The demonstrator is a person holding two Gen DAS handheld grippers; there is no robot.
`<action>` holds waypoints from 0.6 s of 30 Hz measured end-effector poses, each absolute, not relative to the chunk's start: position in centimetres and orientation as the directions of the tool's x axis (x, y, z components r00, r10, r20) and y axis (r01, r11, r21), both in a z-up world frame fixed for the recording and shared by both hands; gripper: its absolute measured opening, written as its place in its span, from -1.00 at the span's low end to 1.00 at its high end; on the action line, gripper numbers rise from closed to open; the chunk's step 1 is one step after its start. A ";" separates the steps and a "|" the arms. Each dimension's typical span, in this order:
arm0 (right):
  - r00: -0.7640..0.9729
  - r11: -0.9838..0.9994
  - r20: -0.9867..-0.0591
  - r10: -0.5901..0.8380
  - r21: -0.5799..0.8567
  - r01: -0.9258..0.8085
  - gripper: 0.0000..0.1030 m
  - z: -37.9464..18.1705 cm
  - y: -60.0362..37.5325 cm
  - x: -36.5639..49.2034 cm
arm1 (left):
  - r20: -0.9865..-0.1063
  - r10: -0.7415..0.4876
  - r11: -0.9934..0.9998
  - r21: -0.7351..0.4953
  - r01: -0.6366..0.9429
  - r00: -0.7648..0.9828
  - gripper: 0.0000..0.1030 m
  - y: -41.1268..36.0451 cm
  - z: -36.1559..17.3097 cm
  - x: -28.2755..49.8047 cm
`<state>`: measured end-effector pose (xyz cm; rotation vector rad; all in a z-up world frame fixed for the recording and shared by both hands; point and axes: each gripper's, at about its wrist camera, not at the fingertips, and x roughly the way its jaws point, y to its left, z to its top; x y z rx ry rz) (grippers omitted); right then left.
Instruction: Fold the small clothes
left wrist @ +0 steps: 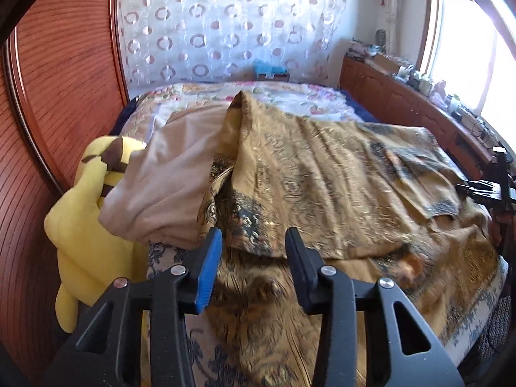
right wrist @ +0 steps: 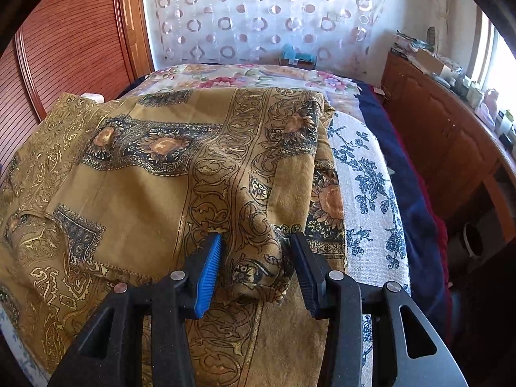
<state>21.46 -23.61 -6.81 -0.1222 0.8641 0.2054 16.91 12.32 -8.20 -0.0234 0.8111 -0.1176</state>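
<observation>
On the bed, the right tongs pinch a bunched fold of the patterned cloth, ready to carry it over; the left tongs hover above its edge, part-open and empty.

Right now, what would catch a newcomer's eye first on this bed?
The gold patterned cloth spread across the middle of the bed, a bunched fold of it sitting between the right claw fingers. At the bed's left edge, against the wooden wall, a bright yellow plush toy stands out.
</observation>
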 end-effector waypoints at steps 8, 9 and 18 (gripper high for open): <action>0.632 0.973 -0.765 0.126 -0.030 -0.230 -0.11 -6.8 -23.6 21.4 | -0.767 -0.140 0.990 -0.106 0.091 0.626 -0.47 13.2 -10.1 19.2; 0.632 0.973 -0.765 0.125 -0.031 -0.230 -0.11 -6.8 -23.6 21.4 | -0.767 -0.143 0.990 -0.104 0.099 0.626 -0.47 13.1 -10.0 19.2; 0.632 0.972 -0.764 0.126 -0.031 -0.231 -0.11 -6.8 -23.6 21.4 | -0.757 -0.149 0.988 -0.081 0.135 0.636 -0.89 11.4 -10.3 19.3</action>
